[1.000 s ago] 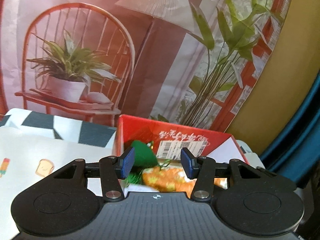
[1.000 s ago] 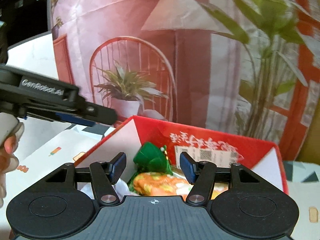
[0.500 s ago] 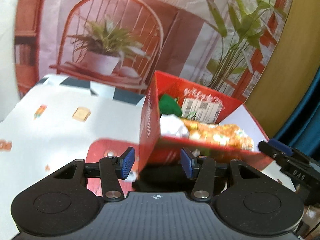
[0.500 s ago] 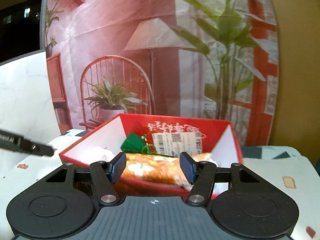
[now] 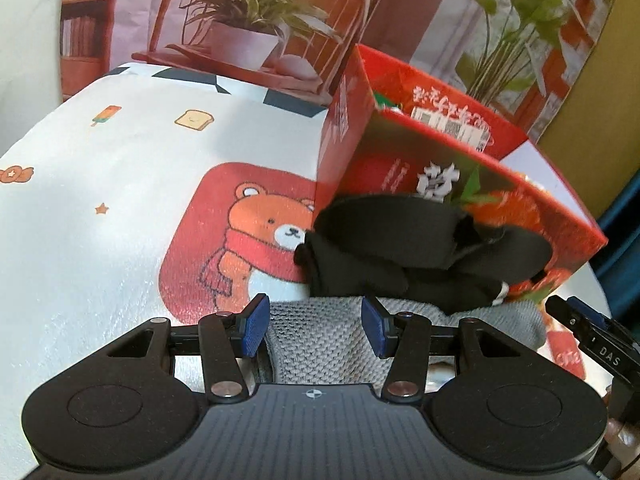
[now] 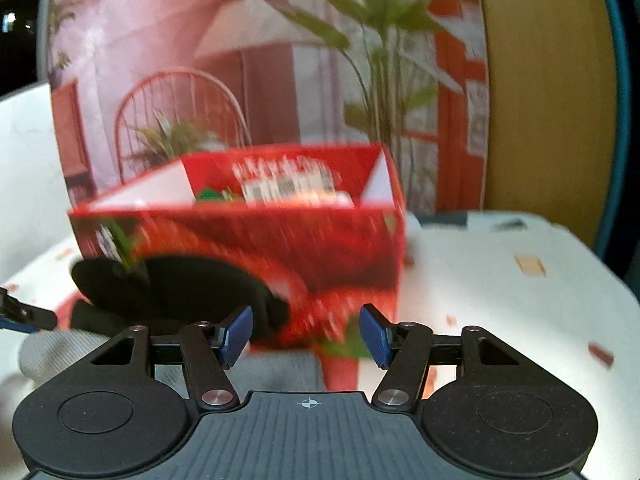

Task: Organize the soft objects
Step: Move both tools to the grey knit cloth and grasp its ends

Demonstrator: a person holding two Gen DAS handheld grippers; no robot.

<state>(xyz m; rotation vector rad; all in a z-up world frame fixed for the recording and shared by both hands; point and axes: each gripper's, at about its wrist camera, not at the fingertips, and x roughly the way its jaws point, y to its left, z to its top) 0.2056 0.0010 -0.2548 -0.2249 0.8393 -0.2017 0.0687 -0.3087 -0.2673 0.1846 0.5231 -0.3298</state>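
Both grippers have dropped from over the red box (image 5: 400,168) to its front: left gripper (image 5: 314,330) half-open, empty, above the grey sock (image 5: 320,344); right gripper (image 6: 306,340) likewise, beside the black sock (image 6: 180,292). Pickup looks next.

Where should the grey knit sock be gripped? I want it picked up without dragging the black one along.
Take the grey knit sock by its bare near end, coming from the camera side: its far edge lies tucked under the black sock beside the red box.

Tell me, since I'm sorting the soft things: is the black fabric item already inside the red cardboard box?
No, the black fabric item lies outside the red cardboard box, against its front wall, on the printed tablecloth.
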